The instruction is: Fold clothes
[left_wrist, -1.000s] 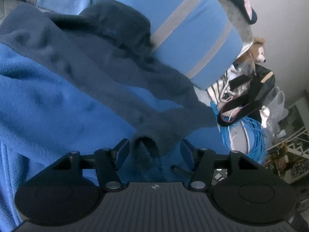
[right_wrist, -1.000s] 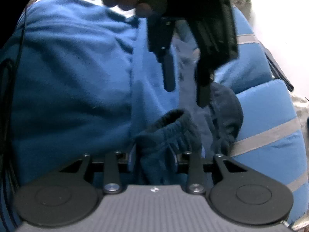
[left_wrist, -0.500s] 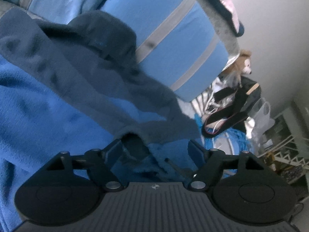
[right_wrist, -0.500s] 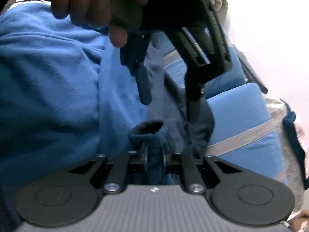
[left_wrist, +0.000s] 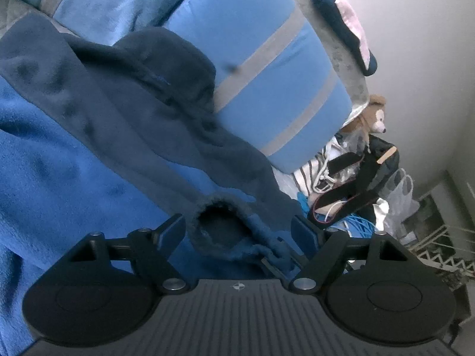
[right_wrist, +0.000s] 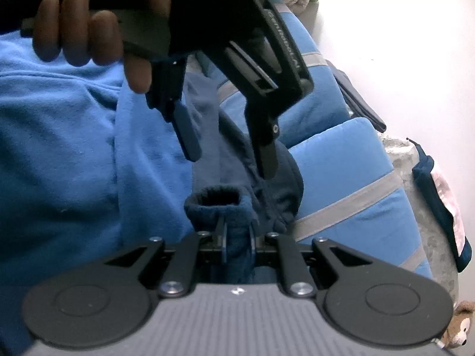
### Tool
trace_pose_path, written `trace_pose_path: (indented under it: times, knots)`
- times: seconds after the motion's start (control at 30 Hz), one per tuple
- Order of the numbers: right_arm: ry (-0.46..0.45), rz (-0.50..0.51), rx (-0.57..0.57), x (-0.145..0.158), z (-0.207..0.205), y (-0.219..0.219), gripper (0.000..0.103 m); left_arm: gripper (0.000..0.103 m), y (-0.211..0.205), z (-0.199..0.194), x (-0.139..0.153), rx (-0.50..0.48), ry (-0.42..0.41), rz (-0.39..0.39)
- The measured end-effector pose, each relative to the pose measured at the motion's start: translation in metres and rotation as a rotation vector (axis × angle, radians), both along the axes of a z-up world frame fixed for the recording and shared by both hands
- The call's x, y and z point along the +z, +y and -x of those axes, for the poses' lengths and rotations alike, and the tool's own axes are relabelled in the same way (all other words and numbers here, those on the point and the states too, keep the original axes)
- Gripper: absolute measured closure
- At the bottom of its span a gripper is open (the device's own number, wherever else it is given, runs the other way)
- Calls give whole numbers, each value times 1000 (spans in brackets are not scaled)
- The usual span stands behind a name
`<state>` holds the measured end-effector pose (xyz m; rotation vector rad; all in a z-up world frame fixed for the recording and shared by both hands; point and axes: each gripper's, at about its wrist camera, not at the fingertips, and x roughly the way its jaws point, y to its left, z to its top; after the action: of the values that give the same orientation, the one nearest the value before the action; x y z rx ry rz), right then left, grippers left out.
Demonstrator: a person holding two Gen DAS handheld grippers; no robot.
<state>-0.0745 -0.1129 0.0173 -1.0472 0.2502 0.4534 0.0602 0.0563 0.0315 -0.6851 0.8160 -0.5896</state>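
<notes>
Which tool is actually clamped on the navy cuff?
The right tool: it pinches the navy cuff. The left tool, held above by a hand, stands open, gripping nothing.

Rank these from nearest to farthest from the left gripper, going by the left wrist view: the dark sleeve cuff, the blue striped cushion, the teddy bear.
1. The dark sleeve cuff lies right between the open fingers of the left gripper, untouched.
2. The blue striped cushion is farther up, behind the navy fleece.
3. The teddy bear sits farthest, at the right by the wall.
</notes>
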Motion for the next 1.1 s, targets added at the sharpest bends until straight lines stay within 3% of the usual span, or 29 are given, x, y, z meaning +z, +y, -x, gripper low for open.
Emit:
trace_pose_path:
  times: [0.17,0.47,0.87,1.1]
  knots:
    - [-3,-11,-17,1,-3,1,88,24,0,0,0,-1,2,13]
    - [-25,-58,-80,10,-10,-1,88,18,3,-1,0,-2,15,126]
    - [-30,-69,-78,12,-5,3,88,17,-20,-8,-22,-69,205,180]
    - [-22,-49,-46,6,1,7,88,17,-25,-11,-40,-27,306,306]
